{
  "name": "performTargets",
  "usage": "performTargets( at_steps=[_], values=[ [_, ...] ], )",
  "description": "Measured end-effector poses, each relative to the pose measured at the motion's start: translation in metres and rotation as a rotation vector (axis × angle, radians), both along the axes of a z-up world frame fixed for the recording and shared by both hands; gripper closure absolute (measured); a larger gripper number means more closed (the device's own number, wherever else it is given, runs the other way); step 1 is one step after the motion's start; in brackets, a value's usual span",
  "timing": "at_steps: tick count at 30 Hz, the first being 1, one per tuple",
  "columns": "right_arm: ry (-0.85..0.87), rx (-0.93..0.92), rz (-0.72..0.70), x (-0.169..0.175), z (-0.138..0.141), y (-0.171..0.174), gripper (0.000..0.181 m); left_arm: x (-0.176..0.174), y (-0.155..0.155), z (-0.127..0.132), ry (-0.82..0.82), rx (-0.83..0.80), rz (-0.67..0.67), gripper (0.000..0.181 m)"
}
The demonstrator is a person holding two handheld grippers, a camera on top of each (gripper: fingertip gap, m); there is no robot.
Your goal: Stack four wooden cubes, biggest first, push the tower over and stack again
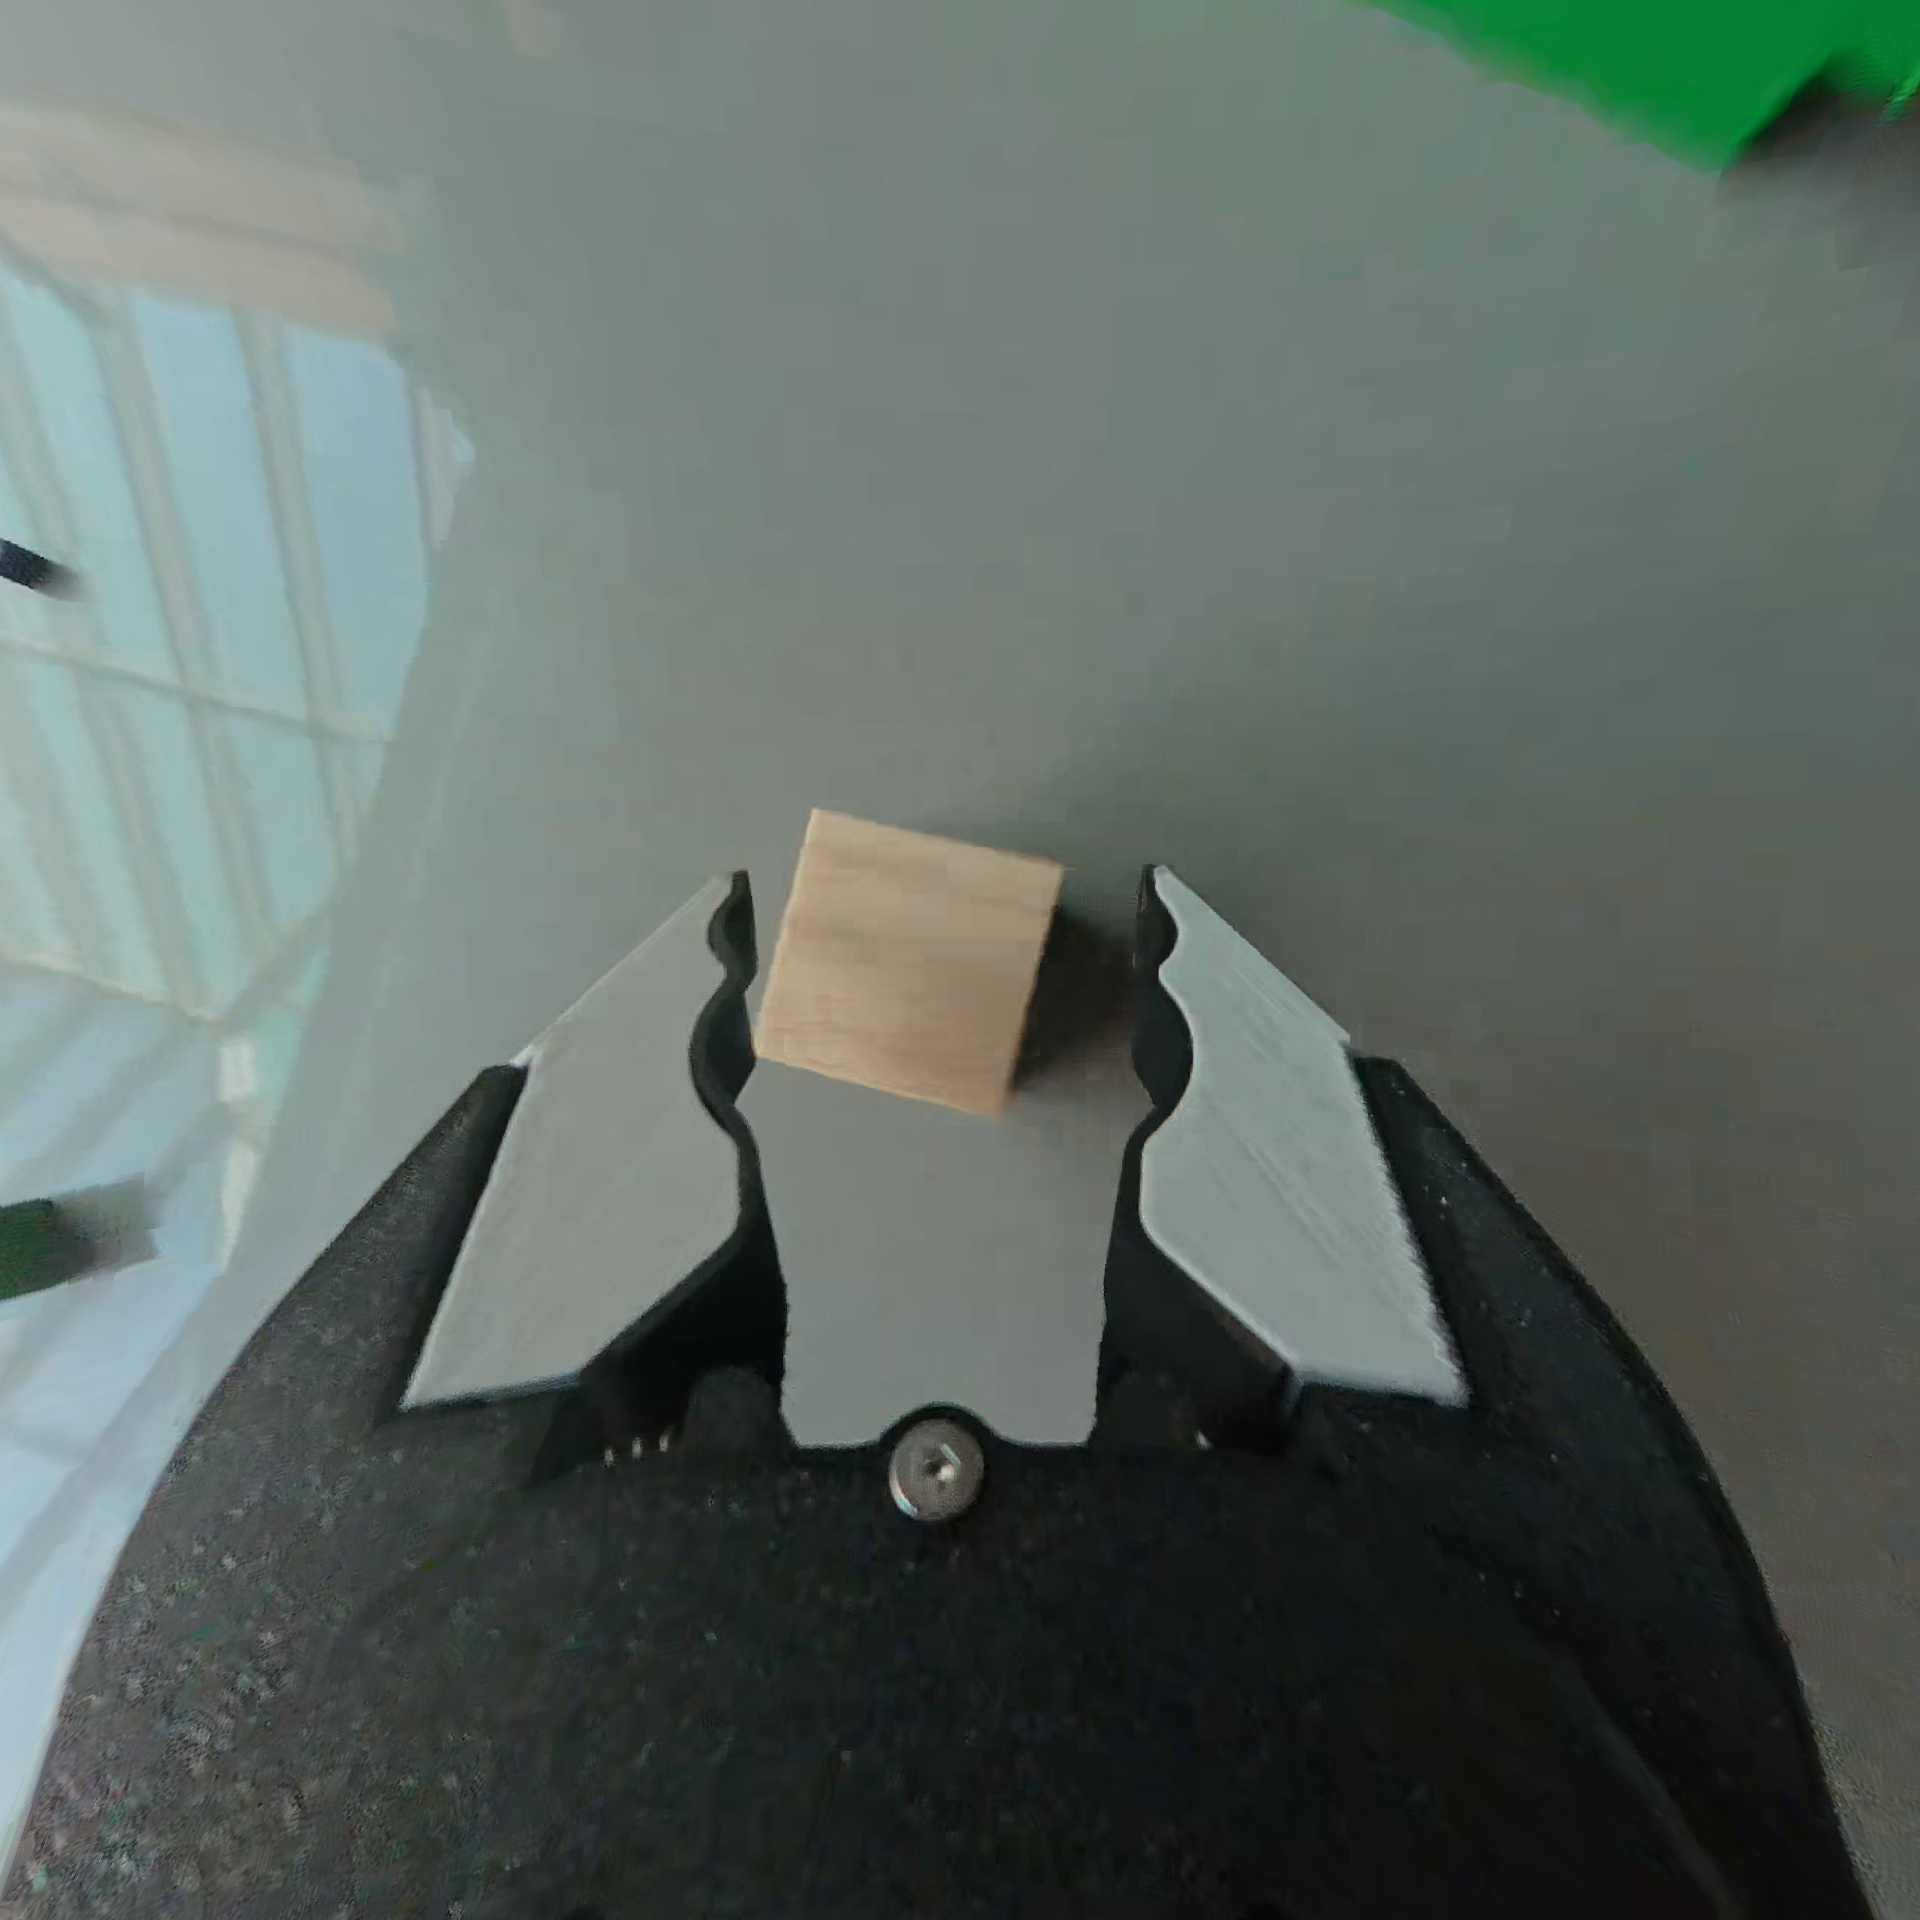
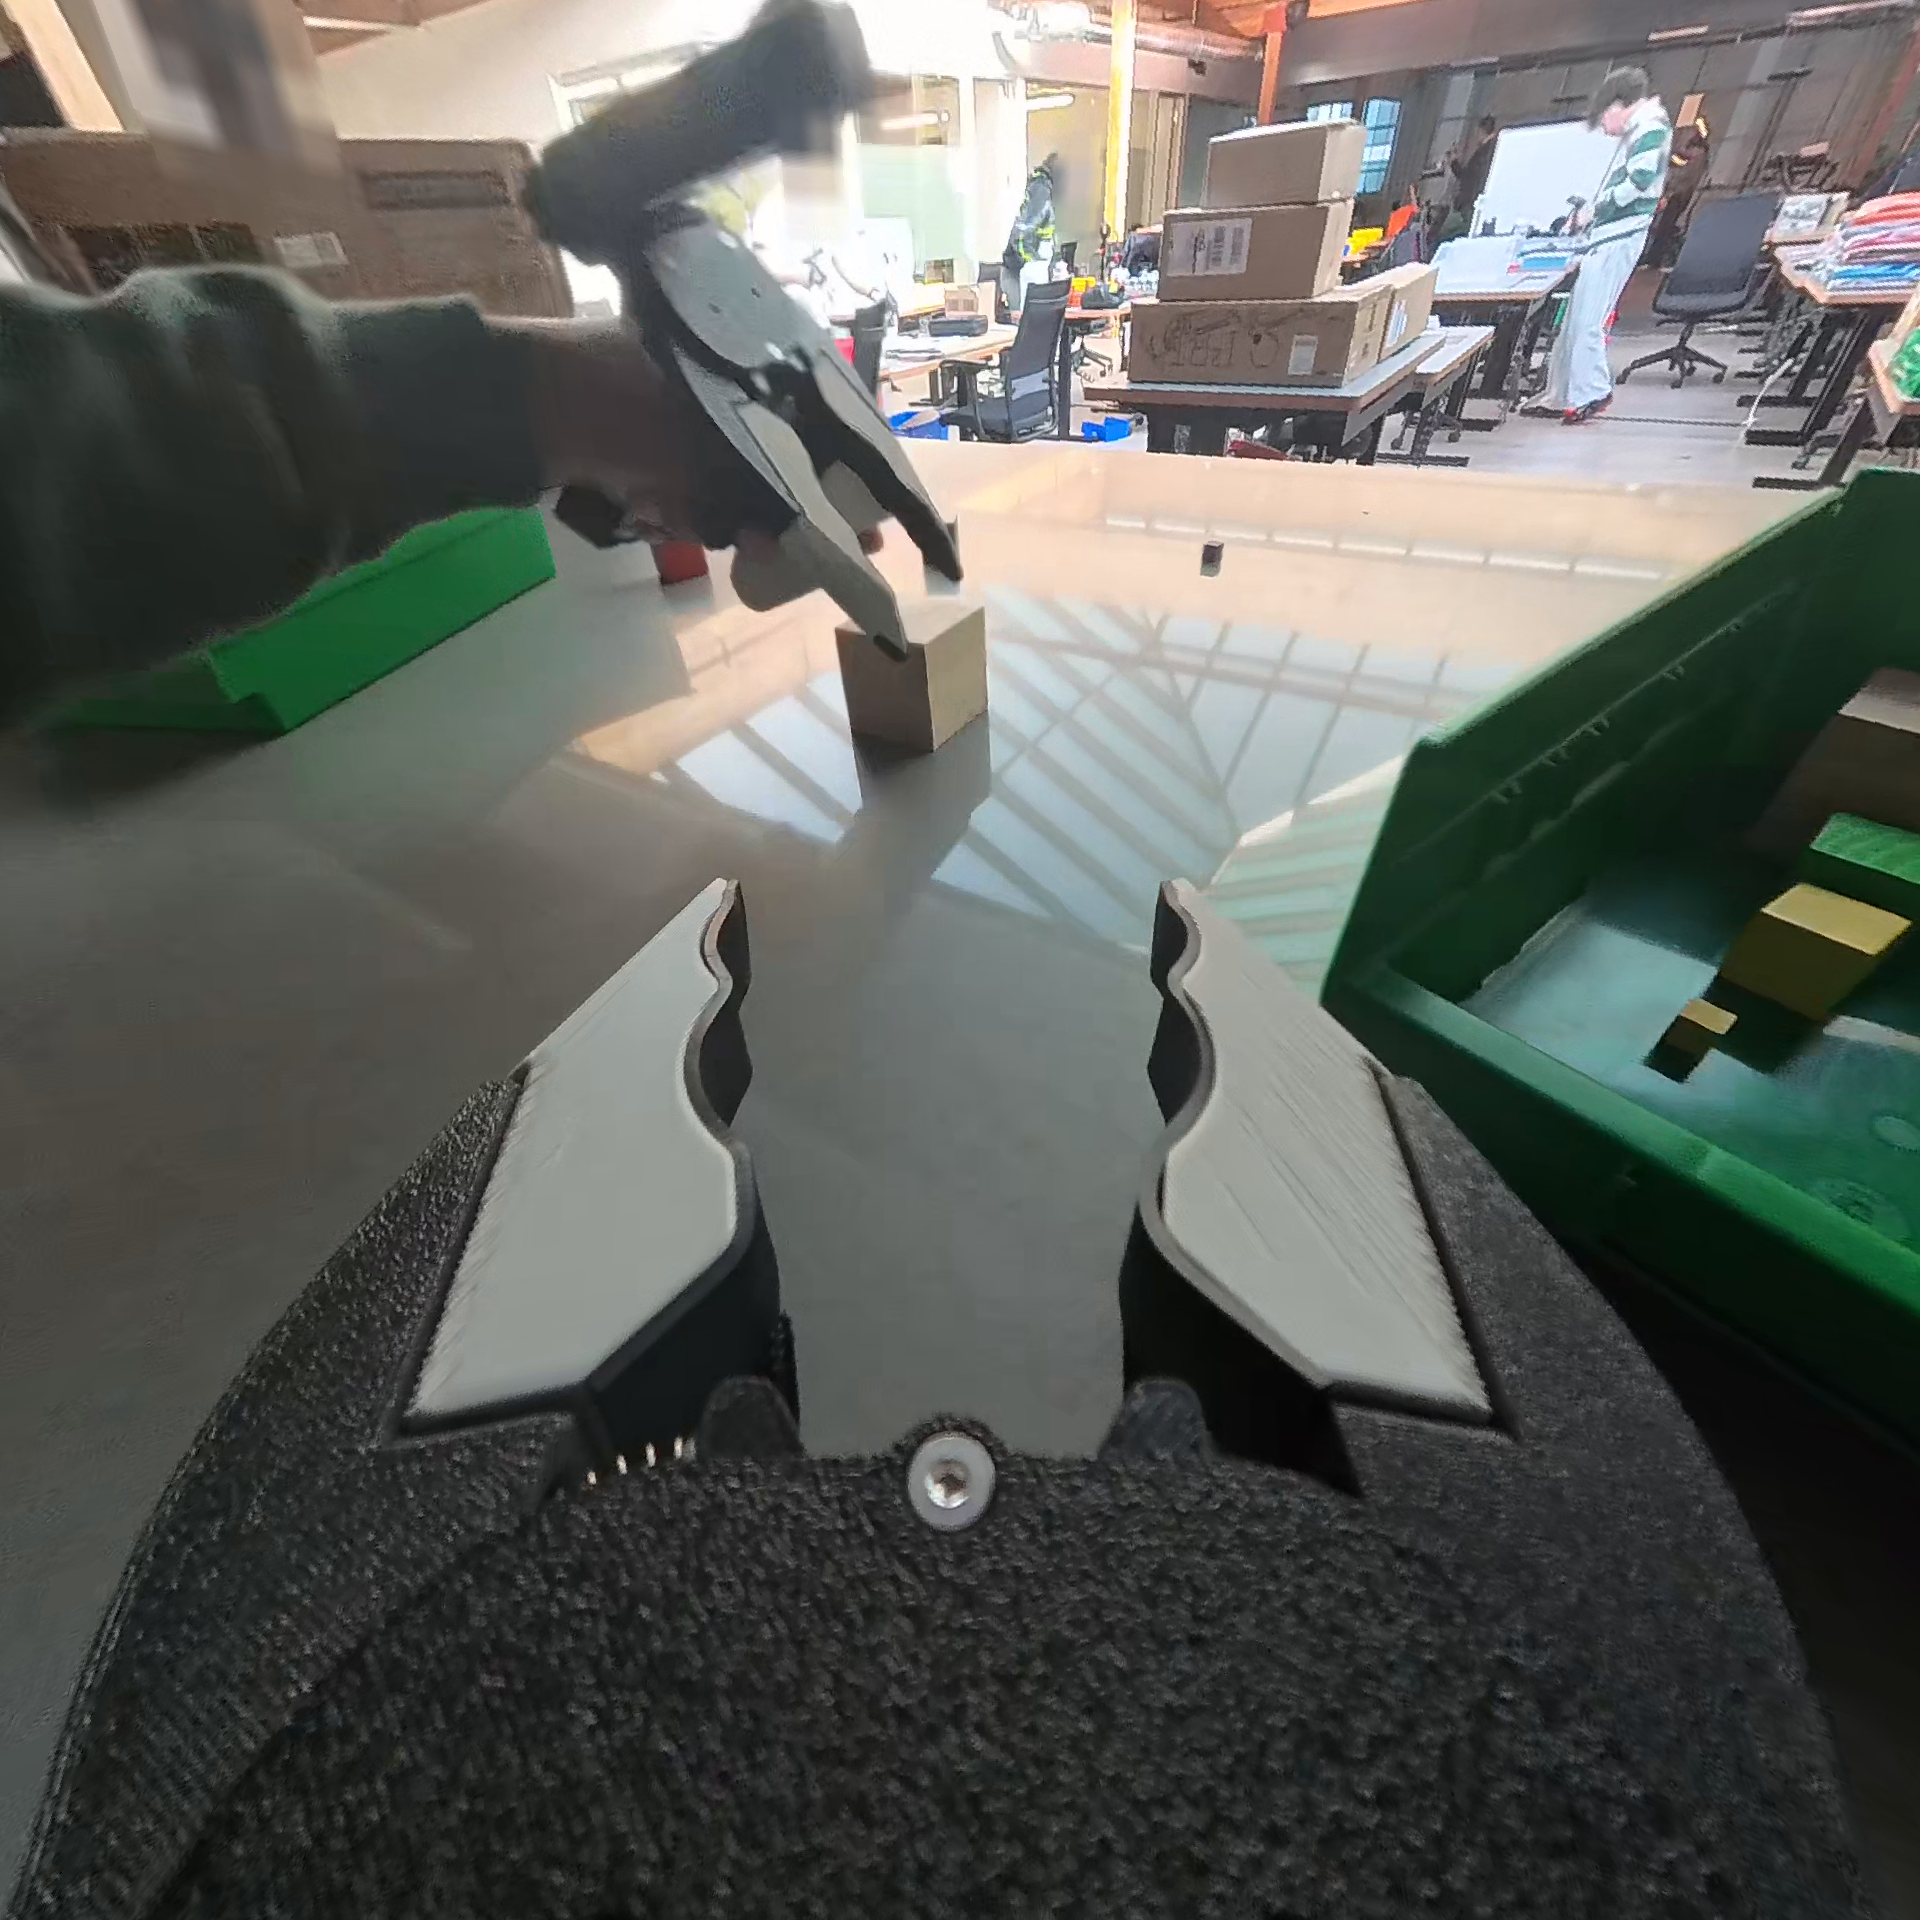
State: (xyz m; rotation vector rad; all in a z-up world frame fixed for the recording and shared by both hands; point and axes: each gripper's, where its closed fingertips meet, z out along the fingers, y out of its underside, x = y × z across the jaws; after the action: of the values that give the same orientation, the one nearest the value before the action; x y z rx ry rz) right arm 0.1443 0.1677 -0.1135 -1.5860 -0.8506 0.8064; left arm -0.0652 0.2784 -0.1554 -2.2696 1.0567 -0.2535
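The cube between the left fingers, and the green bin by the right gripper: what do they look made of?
The cube looks like unfinished pale wood: faint grain lines, matte faces. The green bin looks like moulded plastic, slightly glossy, with ribs along its wall.

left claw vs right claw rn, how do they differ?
The left claw brackets the wooden block on the grey table; the right claw has only bare table between its fingers. Left points steeply down; right lies low, beside the green bin. Both are open.

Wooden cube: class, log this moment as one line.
left gripper: open, straddling wooden cube | right gripper: open, empty | green bin: beside right
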Motion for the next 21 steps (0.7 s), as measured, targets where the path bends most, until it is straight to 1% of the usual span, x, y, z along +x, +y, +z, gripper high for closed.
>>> performTargets(
  at_steps=[2, 3, 4, 6, 10, 13, 15, 17, 18, 20, 21],
  values=[
    [0.005, 0.004, 0.002, -0.001, 0.002, -0.002, 0.103, 0.011, -0.013, 0.024, -0.095, 0.152, 0.06, 0.106],
    [0.007, 0.006, 0.004, -0.002, 0.004, -0.004, 0.103, 0.015, -0.022, 0.034, -0.132, 0.229, 0.104, 0.109],
    [0.01, 0.009, 0.008, -0.004, 0.006, -0.005, 0.103, 0.015, -0.033, 0.042, -0.157, 0.291, 0.172, 0.113],
    [0.013, 0.018, 0.024, -0.009, 0.011, -0.012, 0.104, 0.012, -0.059, 0.049, -0.187, 0.383, 0.33, 0.116],
    [0.037, 0.033, 0.095, -0.031, 0.025, -0.04, 0.106, 0.003, -0.122, 0.045, -0.256, 0.475, 0.654, 0.12],
    [0.049, 0.047, 0.167, -0.054, 0.035, -0.074, 0.108, -0.004, -0.168, 0.036, -0.25, 0.509, 0.842, 0.124],
    [0.063, 0.058, 0.216, -0.069, 0.042, -0.101, 0.114, -0.005, -0.194, 0.032, -0.248, 0.52, 0.928, 0.129],
    [0.09, 0.069, 0.273, -0.081, 0.051, -0.132, 0.125, -0.005, -0.213, 0.028, -0.213, 0.538, 0.974, 0.137],
    [0.117, 0.076, 0.313, -0.087, 0.058, -0.15, 0.136, -0.006, -0.22, 0.025, -0.179, 0.545, 0.985, 0.142],
    [0.163, 0.09, 0.404, -0.099, 0.073, -0.19, 0.168, -0.008, -0.229, 0.022, -0.134, 0.549, 0.998, 0.156],
    [0.169, 0.09, 0.454, -0.106, 0.079, -0.21, 0.178, -0.008, -0.231, 0.022, -0.118, 0.547, 0.999, 0.163]
  ],
)
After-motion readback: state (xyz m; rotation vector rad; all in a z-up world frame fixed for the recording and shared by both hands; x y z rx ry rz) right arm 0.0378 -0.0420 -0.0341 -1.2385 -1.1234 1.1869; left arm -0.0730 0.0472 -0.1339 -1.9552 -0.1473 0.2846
